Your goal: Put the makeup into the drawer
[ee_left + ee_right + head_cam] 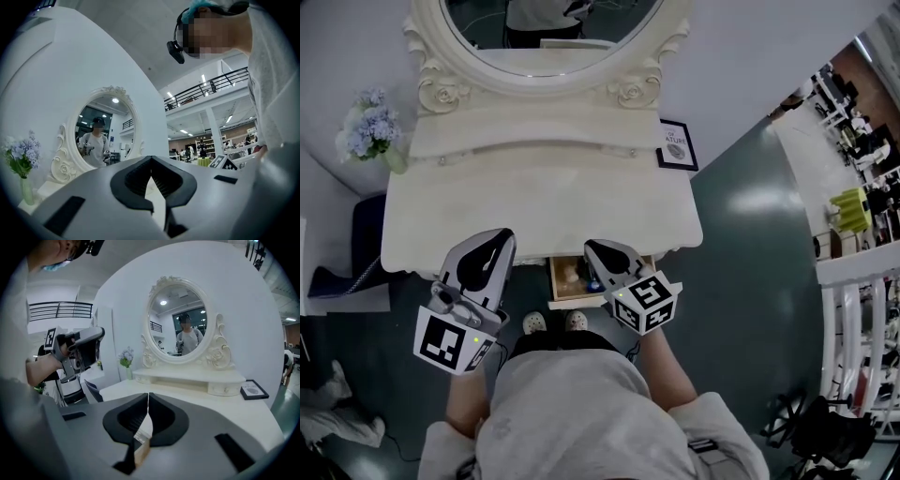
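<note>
So the makeup point(573, 274) looks to be sitting in the drawer point(570, 297) already, a few small bits down at the bottom centre of the head view. The drawer is pulled out from under the front edge of the worktop point(544, 206), which looks bare of any makeup as far as I can tell. The left claw point(150, 158) and right claw point(148, 395) are both pressed together with nothing between them. The left one hangs at lower left of the head view, off to the side of the drawer, and the right one sits just above the drawer's right side. My guess is that shutting the drawer is what's left, and that's the sketchy part. A pinched claw tip is a narrow thing to push with, so it could skid off the drawer front or catch under the worktop lip. Shove too fast and those loose bits could roll and rattle about inside. The person's also standing right up against the open drawer, so a bump there could jolt it.
</note>
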Tool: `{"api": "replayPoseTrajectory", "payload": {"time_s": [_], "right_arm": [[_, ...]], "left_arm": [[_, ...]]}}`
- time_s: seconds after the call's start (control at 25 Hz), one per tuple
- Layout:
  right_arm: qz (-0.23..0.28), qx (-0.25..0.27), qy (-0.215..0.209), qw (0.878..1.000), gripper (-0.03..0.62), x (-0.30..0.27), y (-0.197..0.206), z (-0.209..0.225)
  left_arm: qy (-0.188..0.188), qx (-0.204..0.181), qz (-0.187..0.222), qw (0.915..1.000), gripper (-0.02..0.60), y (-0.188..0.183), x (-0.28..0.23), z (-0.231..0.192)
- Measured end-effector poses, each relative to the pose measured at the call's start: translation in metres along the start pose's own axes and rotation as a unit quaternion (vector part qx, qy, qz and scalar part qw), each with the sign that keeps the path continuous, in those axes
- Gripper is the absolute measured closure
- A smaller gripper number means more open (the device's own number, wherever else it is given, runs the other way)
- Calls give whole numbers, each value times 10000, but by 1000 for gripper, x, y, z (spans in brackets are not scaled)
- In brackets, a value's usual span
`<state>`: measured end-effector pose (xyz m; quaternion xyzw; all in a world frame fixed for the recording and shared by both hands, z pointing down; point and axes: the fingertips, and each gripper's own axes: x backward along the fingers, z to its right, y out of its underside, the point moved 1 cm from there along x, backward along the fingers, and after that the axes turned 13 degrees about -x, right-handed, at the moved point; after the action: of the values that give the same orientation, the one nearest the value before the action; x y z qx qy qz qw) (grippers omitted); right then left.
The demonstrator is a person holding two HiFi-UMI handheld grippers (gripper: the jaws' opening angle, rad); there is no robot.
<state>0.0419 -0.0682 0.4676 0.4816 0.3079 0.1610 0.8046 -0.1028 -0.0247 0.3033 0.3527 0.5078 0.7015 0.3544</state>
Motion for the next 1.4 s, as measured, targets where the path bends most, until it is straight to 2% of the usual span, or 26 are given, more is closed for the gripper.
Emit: {"api": "replayPoseTrajectory", "payload": {"time_s": [0.48, 1.4], "right_arm": [[598, 374, -355, 9969, 571, 14, -57, -28], [1588, 685, -764, 9820, 571, 62, -117, -65]], "left_arm": [[-220, -49, 23, 9997, 568, -10, 2, 1], [-442, -260, 204, 9985, 568, -41, 11, 13]]}}
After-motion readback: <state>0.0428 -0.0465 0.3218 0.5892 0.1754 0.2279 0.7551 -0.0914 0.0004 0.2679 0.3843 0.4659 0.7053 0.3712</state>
